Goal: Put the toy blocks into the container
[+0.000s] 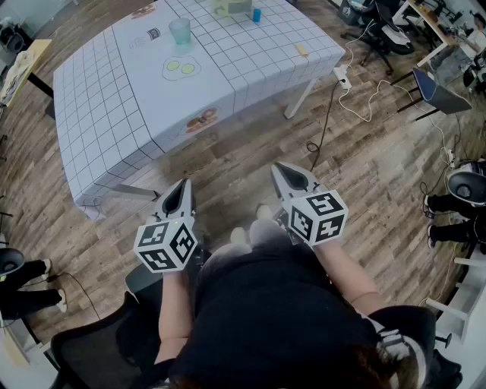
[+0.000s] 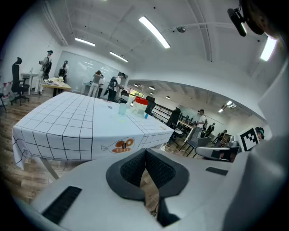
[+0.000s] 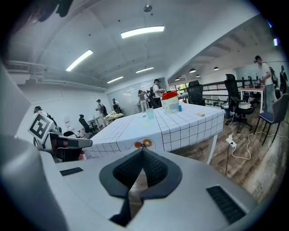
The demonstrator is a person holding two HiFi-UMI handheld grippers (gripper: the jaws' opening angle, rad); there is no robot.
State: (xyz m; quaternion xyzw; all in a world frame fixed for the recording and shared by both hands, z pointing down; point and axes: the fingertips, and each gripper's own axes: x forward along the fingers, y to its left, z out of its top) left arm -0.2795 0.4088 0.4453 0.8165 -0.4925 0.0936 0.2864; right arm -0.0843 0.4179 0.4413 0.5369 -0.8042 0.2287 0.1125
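The person is holding the left gripper [image 1: 185, 185] and the right gripper [image 1: 277, 167] over the wooden floor [image 1: 250, 144], well apart from the white grid-cloth table [image 1: 114, 114]. Both pairs of jaws are pressing together with nothing between them. The head view is showing a small blue toy block [image 1: 257, 14] just beside the clear plastic container [image 1: 231, 6]. Only the right gripper view is showing the container's red lid [image 3: 170, 95]. What is lying inside, I cannot tell.
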